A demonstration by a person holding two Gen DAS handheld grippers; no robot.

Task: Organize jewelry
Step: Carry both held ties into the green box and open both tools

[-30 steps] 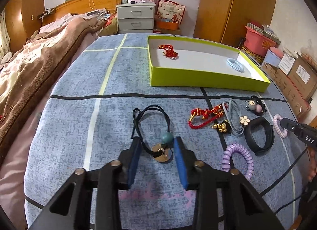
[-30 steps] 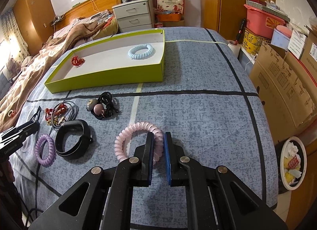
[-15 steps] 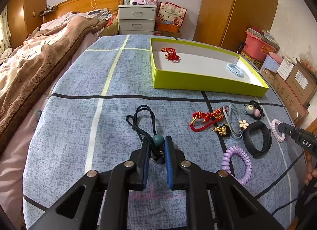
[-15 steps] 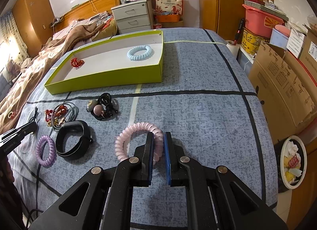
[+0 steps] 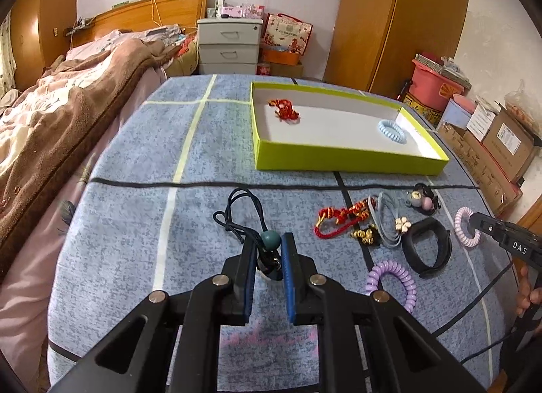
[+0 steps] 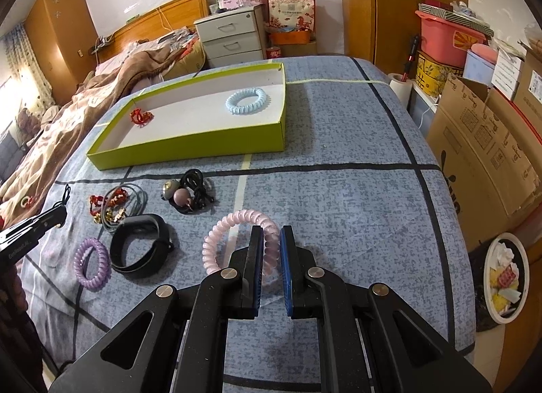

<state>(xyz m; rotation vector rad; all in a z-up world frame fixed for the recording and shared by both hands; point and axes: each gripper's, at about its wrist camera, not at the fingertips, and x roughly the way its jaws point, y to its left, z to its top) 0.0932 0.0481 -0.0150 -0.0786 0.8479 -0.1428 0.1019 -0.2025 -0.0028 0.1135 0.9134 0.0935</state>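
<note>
Blue-grey patterned cloth (image 5: 135, 156) with dark and pale grid lines covers the desk on which all items lie; a bed with a brown blanket (image 5: 61, 115) sits at its left.

Left side: my left hand-held gripper (image 5: 267, 250) has just been closing, and its blue pads now press on the pendant end of a black cord necklace (image 5: 244, 210). The teal bead (image 5: 271, 240) sits between the fingertips, and the cord loop trails away from them over the cloth.

Centre: the loose pieces lie in a group in front of the box. In order I note a red and gold knotted cord (image 5: 342, 218), a grey tie with a flower charm (image 5: 401, 223), a black tie with round charms (image 6: 189, 195), a black band (image 6: 139, 245) and a purple coil tie (image 6: 92, 264) nearest me.

Behind the group: a lime-green box (image 5: 338, 159) with a white floor holds a red ornament (image 5: 284, 110) towards its left end and a light-blue coil tie (image 6: 249, 100) towards its right end.

Right side: my right hand-held gripper (image 6: 271, 250) is closed to its narrowest on the near arc of a pink coil tie (image 6: 233, 234), whose far arc lies on the cloth. Cardboard cartons (image 6: 481, 156) stand beyond the desk's right edge.
</note>
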